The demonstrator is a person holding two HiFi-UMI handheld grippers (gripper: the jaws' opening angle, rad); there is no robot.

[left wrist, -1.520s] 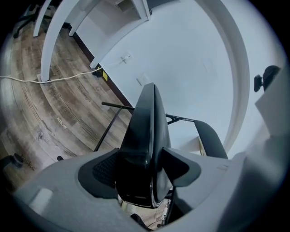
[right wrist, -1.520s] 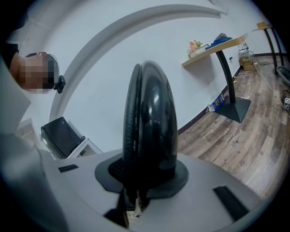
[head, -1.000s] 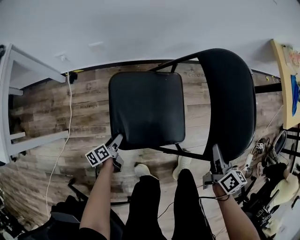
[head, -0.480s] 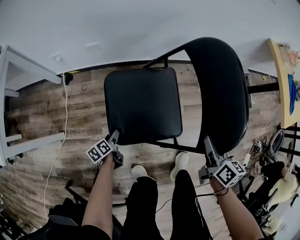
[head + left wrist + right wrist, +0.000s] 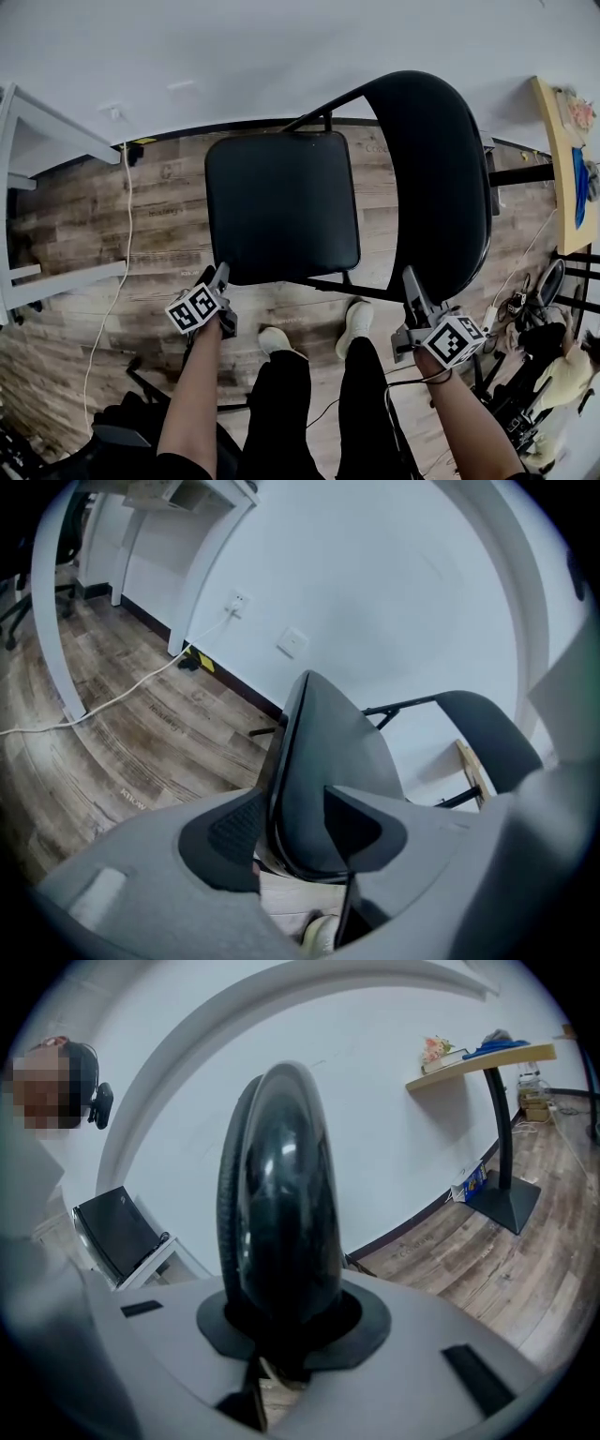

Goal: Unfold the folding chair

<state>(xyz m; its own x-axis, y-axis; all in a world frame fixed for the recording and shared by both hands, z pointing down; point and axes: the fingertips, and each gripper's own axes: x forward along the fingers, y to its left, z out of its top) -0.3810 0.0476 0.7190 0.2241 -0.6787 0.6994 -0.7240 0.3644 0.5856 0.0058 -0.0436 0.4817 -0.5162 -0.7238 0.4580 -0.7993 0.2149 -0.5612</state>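
Closing on the near corner of the black padded square seat (image 5: 281, 206), my left fingers (image 5: 230, 832) have its edge between them but, I judge, are not yet clamped. My right fingers (image 5: 366, 1321) are tight on the lower rim of the black curved padded backrest (image 5: 441, 178). That pairing lets me steady the back while pressing the seat down. The black metal-framed folding chair (image 5: 328, 120) stands on the wood-plank floor (image 5: 122, 225) by the white wall (image 5: 281, 47), its seat looking nearly level.
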